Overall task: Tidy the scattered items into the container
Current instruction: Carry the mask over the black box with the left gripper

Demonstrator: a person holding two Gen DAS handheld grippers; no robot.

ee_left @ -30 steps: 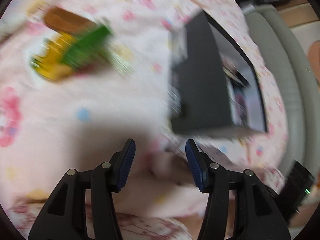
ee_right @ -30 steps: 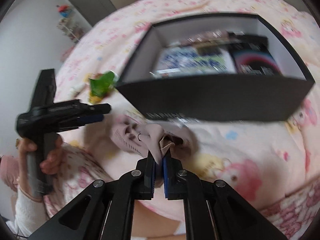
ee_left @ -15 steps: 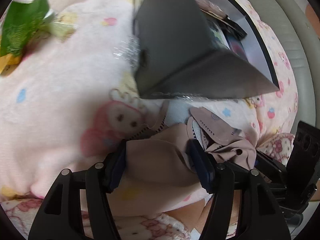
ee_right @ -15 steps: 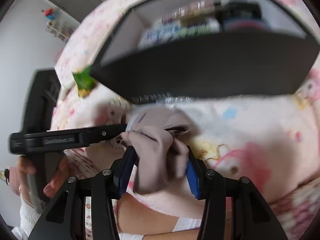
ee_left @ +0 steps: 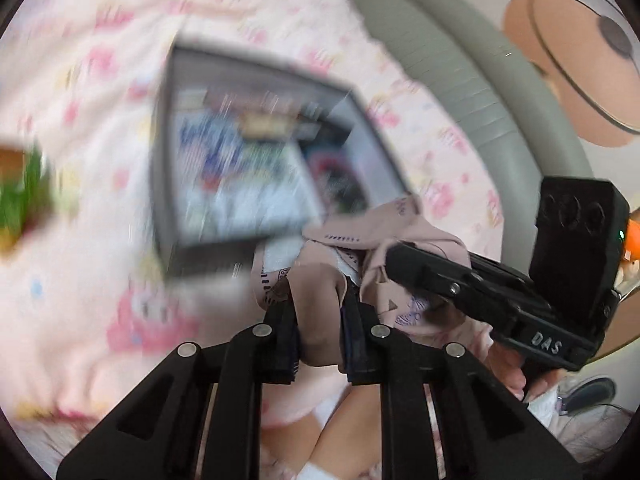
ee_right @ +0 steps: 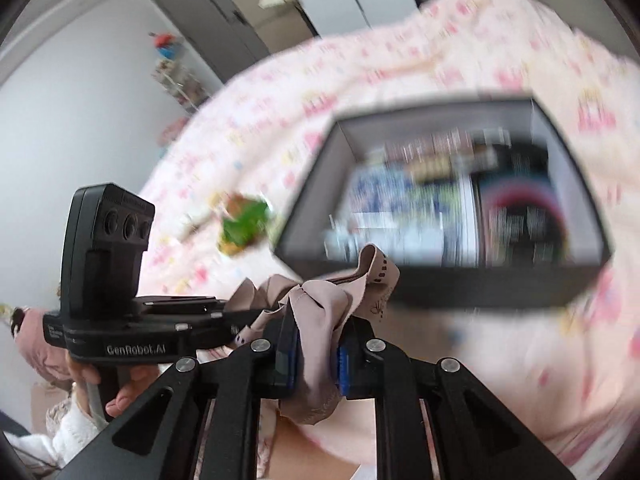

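Note:
A crumpled pink-beige cloth (ee_left: 316, 312) is held between both grippers, lifted off the pink patterned blanket. My left gripper (ee_left: 318, 336) is shut on one end of it. My right gripper (ee_right: 314, 354) is shut on the other end of the cloth (ee_right: 320, 320). The black open box (ee_left: 168, 184) lies just beyond, holding several colourful packets; it also shows in the right wrist view (ee_right: 440, 280). A green and yellow snack packet (ee_right: 244, 226) lies on the blanket left of the box, and shows at the left edge of the left wrist view (ee_left: 24, 204).
The pink blanket (ee_left: 100, 280) covers the bed. A grey padded bed edge (ee_left: 480, 92) runs along the right. The right gripper's body (ee_left: 520, 288) sits close on the right of the left one. Grey cabinet doors (ee_right: 224, 28) stand far back.
Both grippers closed on the cloth and lifted it off the blanket. The view rose, so the box's inside shows from above.

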